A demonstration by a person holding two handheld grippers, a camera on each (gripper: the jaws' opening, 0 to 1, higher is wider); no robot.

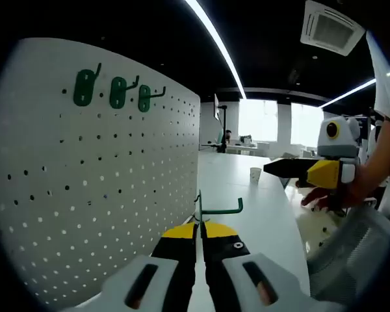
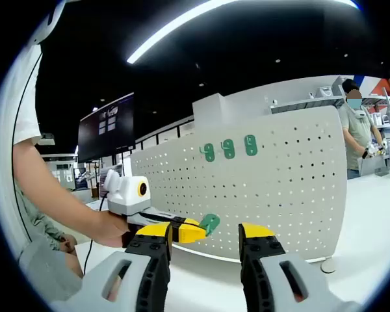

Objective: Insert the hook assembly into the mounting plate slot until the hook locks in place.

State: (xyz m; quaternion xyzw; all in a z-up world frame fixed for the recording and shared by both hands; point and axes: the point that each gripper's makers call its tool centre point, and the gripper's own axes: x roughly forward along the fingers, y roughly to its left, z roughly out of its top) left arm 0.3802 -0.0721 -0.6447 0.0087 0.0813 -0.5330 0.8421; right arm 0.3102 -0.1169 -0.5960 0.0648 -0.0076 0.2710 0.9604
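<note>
A white pegboard (image 1: 104, 169) stands upright on the table, with three green hooks (image 1: 117, 91) hung in a row near its top edge. My left gripper (image 1: 200, 229) is shut on another green hook (image 1: 220, 209), whose arm points right, just off the board's near edge. In the right gripper view the same board (image 2: 279, 175) faces me with the three hooks (image 2: 228, 149). There the left gripper (image 2: 198, 231) comes in from the left, carrying the green hook (image 2: 210, 223) low in front of the board. My right gripper (image 2: 206, 237) is open and holds nothing.
The right gripper (image 1: 325, 172) hovers at the right of the left gripper view, held by a hand (image 1: 325, 195). A paper cup (image 1: 255, 174) stands on the long white table (image 1: 260, 214). A person (image 2: 357, 130) stands behind the board at far right.
</note>
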